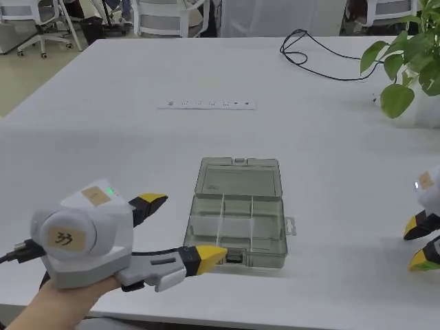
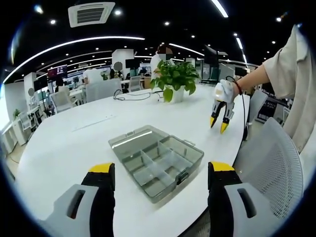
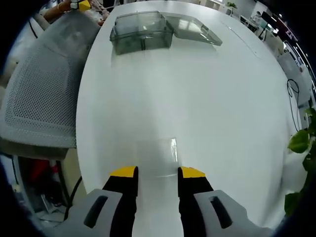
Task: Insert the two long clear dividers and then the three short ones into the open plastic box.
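One faint clear divider (image 3: 157, 154) lies near the right gripper (image 3: 157, 172).

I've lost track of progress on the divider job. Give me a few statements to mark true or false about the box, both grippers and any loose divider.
1. The box is open, with its lid lying back on the table. True.
2. The left gripper is clamped on a divider. False: its jaws are apart and hold nothing, near the box's front left corner.
3. A loose clear divider lies flat on the table just ahead of the right gripper. True.
4. The box is empty inside. False: fitted dividers already split it into compartments.
5. The right gripper is over the box. False: it is well off to the side, its jaws apart.
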A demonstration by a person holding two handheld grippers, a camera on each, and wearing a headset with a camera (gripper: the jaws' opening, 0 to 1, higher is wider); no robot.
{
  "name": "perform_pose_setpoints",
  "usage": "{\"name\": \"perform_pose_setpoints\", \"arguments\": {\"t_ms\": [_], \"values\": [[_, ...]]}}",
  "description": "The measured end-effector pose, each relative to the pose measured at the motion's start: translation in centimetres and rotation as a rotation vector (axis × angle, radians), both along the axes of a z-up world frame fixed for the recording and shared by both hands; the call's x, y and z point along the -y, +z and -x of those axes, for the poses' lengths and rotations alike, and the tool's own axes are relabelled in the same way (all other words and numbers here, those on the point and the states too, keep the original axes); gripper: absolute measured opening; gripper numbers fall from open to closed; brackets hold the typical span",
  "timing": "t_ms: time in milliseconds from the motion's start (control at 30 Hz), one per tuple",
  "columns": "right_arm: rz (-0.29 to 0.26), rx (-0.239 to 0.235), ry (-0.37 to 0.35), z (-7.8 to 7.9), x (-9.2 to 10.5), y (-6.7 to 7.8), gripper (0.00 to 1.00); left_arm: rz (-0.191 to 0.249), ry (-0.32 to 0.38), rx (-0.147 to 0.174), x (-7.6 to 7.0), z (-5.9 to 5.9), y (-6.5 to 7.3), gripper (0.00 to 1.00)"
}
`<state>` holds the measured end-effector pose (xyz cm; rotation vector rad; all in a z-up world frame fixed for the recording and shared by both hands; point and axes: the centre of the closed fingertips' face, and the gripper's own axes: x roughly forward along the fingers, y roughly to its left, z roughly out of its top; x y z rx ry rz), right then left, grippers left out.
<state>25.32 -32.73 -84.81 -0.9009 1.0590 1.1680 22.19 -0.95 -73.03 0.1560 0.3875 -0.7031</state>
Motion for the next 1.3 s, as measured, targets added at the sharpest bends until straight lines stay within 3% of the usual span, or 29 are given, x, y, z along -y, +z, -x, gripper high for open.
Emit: {"name": "perform_pose_setpoints", "arguments": {"t_ms": [233,400,600,867,933,1300], "values": [[0.007,0.013,-0.011,0.2,0.0,0.0,0.32,-0.001,0.0,-0.005,-0.1,0.2,0.0,0.76],[0.003,0.049,-0.019,0.2,0.0,0.2,0.32,0.009,0.0,-0.008,-0.3,0.3,0.0,0.74],[-0.024,0.124,-0.036,-0.4,-1.0,1.4,0.32,0.028,0.005,-0.013,-0.3,0.5,0.2,0.71],[-0.114,0.269,-0.015,-1.5,-4.7,4.4,0.32,0.094,0.006,-0.023,0.2,0.7,0.9,0.67],[-0.144,0.298,-0.003,-2.1,-5.3,4.3,0.32,0.12,0.009,-0.034,0.5,0.8,1.1,0.64],[-0.236,0.438,0.071,-2.0,-11.3,8.3,0.32,0.23,-0.009,-0.071,2.2,1.4,1.4,0.52]]}}
